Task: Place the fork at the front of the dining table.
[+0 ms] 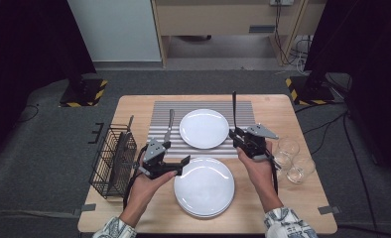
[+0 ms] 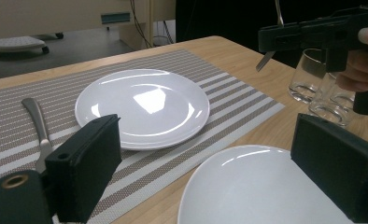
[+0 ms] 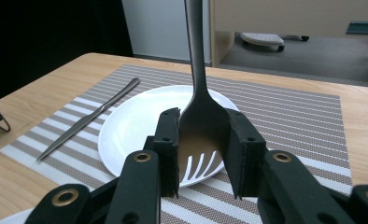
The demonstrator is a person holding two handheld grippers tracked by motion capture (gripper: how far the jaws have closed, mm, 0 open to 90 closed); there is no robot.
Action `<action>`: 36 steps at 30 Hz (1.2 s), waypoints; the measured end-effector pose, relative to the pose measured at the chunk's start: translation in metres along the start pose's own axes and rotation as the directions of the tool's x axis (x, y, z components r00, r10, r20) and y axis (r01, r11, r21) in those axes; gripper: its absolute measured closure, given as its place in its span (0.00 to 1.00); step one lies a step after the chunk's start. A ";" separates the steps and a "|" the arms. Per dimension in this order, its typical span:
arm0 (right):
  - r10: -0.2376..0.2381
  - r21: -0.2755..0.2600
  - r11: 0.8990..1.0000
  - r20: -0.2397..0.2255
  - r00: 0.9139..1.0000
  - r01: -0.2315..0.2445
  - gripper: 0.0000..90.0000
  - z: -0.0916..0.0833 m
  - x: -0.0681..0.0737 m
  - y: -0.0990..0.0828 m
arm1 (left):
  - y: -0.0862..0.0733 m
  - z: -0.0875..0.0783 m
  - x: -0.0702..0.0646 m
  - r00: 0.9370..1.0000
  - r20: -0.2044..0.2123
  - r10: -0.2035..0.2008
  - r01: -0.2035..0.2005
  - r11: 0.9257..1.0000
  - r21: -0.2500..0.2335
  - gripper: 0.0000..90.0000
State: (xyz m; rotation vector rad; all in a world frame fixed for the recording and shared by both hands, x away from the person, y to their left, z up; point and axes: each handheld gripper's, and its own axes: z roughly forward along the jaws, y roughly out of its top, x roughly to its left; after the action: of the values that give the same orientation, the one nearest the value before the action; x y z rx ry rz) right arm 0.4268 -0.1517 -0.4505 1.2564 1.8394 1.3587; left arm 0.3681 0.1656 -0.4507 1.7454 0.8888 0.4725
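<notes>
The fork's point(image 3: 201, 122) handle end is cut off by the top edge.

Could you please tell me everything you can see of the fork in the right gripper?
The fork is dark grey metal with a dull shine, one piece with a long slim handle and a broad head ending in four tines. The right gripper grips it by the head, one jaw on each edge. In the right gripper view the tines point back toward the camera and the handle runs away from it. It hangs clear above the striped placemat, near the white plate, touching neither.
</notes>
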 end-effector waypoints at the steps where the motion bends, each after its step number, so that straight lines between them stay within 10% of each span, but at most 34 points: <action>1: 0.003 0.001 1.000 0.004 1.000 -0.003 0.76 0.001 -0.001 0.001 | -0.001 0.000 0.001 1.000 -0.004 0.000 0.000 1.000 0.003 0.08; 36: 0.041 0.065 0.997 0.142 0.989 -0.051 0.76 0.031 -0.038 0.019 | -0.017 0.003 0.023 0.998 -0.047 -0.032 0.034 0.999 0.038 0.08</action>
State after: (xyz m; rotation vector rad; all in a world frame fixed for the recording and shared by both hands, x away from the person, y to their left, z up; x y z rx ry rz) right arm 0.4751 -0.1710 -0.4483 1.4006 1.7830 1.2065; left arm 0.3796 0.1837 -0.4698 1.7586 0.9640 0.4787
